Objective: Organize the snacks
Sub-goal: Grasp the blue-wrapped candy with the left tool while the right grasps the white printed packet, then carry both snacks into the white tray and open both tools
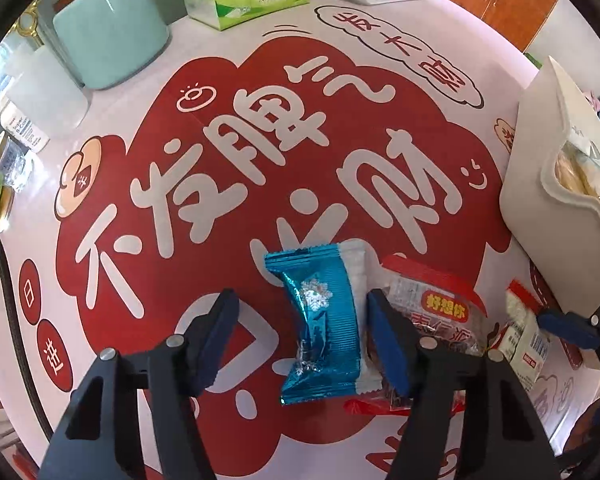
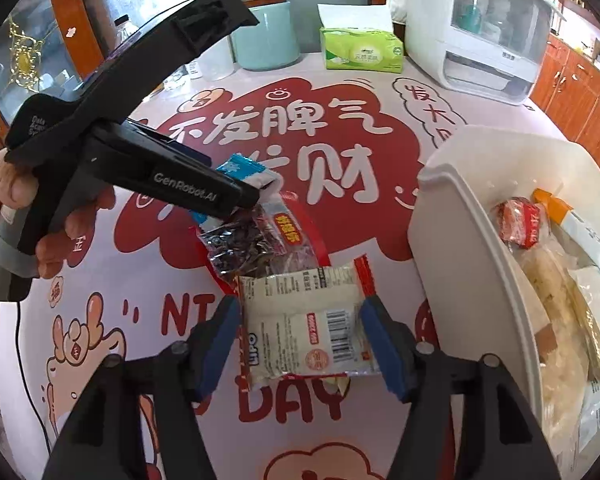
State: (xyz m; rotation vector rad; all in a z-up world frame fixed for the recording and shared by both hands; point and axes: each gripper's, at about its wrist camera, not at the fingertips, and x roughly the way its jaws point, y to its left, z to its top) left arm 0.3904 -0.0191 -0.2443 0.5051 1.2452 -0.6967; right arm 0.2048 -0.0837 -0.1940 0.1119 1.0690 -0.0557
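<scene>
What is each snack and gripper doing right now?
Left gripper: open around the blue snack, pads not pressing.
Blue snack packet: lying flat on the table, sealed.
Right gripper: open astride the white snack.
White snack packet: lying flat, barcode side up.
Red jujube packet: lying between the other two, untouched.
White storage bin: open-topped, already holding several snacks.
Tissue pack: opened, a tissue sticking up.

On the table [image 2: 112, 280] three snack packs lie in a row, the foil pack [image 1: 324, 320] leftmost, the date pack [image 2: 260, 240] partly under it, the biscuit pack [image 2: 304, 320] just beside the bin [image 2: 452, 248], with the tissue box [image 2: 362, 50] behind.
</scene>
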